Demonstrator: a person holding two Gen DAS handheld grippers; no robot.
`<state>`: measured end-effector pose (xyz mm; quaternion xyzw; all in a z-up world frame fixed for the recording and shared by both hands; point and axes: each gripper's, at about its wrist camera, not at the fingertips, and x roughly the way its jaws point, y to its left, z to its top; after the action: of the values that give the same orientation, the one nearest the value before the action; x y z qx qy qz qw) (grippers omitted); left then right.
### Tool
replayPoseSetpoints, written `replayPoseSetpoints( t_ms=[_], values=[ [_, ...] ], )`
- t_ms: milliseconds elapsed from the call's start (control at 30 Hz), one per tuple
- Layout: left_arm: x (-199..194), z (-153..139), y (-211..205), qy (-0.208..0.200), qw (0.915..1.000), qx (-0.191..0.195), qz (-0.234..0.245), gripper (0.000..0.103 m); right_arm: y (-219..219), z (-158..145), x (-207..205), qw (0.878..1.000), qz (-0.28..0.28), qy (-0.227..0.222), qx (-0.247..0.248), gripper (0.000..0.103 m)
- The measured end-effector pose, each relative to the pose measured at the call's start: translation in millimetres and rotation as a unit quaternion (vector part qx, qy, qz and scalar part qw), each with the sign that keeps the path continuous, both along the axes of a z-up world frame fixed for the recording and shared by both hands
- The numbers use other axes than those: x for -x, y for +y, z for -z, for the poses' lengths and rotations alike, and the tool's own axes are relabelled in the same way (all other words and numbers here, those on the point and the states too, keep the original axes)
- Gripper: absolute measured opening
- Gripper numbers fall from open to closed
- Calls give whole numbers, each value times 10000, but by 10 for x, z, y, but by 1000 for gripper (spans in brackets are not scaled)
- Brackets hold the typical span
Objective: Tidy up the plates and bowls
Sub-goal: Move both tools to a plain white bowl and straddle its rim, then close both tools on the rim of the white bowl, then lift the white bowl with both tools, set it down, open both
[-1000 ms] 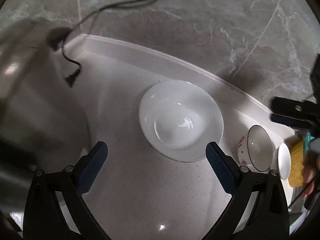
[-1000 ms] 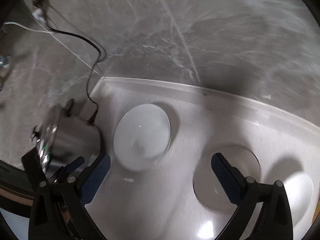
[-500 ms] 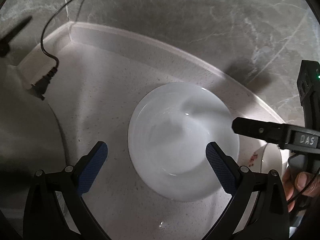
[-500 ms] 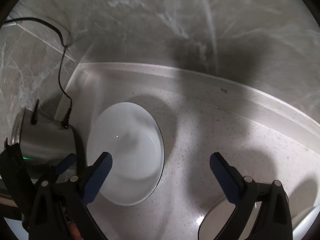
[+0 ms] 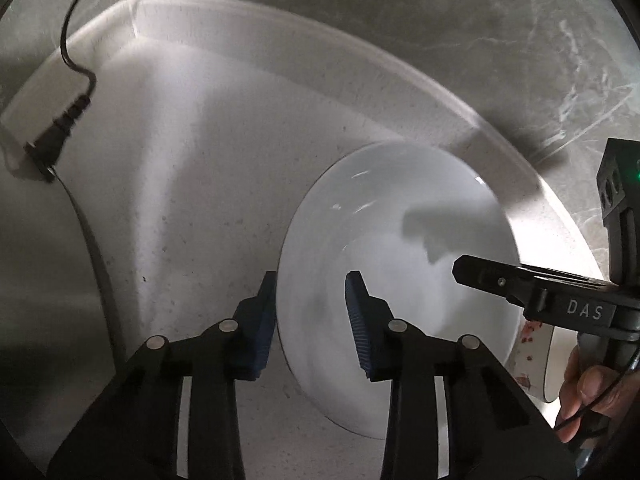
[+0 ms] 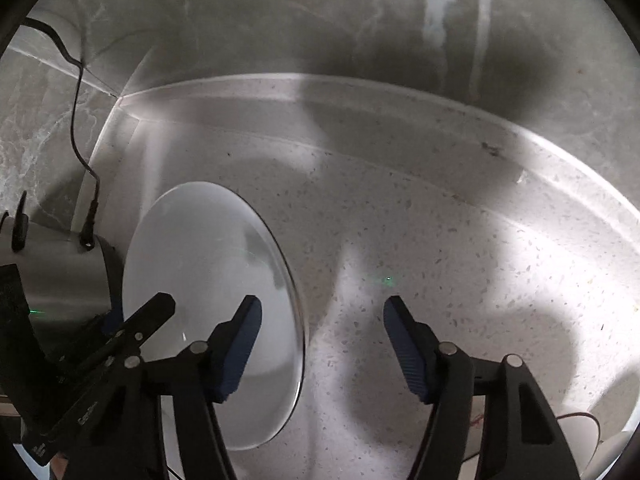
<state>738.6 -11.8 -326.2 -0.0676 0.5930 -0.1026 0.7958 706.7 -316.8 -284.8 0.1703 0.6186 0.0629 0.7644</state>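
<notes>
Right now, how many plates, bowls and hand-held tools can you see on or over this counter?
Plates: 1, the white plate
Bowls: 1, the patterned bowl, mostly hidden behind the plate
Tools: 2, the left tool and the right tool
Total: 4

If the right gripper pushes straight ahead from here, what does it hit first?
Probably bare countertop: the open right gripper points past the white plate, which lies left of its line. Depth is unclear.
</notes>
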Motion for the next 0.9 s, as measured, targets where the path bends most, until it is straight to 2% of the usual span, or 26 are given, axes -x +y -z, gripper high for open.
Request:
replayPoseSetpoints(
  t_ms=[33, 67, 100, 133, 200, 233, 467, 667, 900],
  values=[
    [-8, 26, 1, 34, 10000, 4, 17, 19, 15, 14, -6, 10000, -19, 17, 13, 63],
    [-13, 49, -3, 50, 10000, 8, 44, 17, 33, 31, -14, 10000, -57, 45, 36, 59],
    [-14, 62, -18, 28, 10000, -6, 84, 17, 49, 41, -22, 9999, -79, 68, 52, 45],
    [-20, 68, -27, 11, 9999, -34, 122, 13, 55, 55, -28, 9999, -83, 82, 69, 24],
    [-29, 89, -18, 23, 9999, 34, 152, 8, 54, 47, -44, 9999, -65, 69, -53, 12],
    [-41, 101, -12, 32, 9999, 70, 153, 7, 62, 37, -53, 9999, -84, 59, -11, 10],
    [-76, 121, -61, -36, 9998, 100, 178, 7, 53, 55, -32, 9999, -94, 57, 33, 10],
    [-45, 12, -173, -101, 9996, 120, 218, 7, 0, 80, 48, 9998, 13, 93, -160, 11],
    [244, -218, -231, -228, 9989, 216, 340, 7, 17, -150, 339, 9999, -121, -116, 4, 11]
  ],
)
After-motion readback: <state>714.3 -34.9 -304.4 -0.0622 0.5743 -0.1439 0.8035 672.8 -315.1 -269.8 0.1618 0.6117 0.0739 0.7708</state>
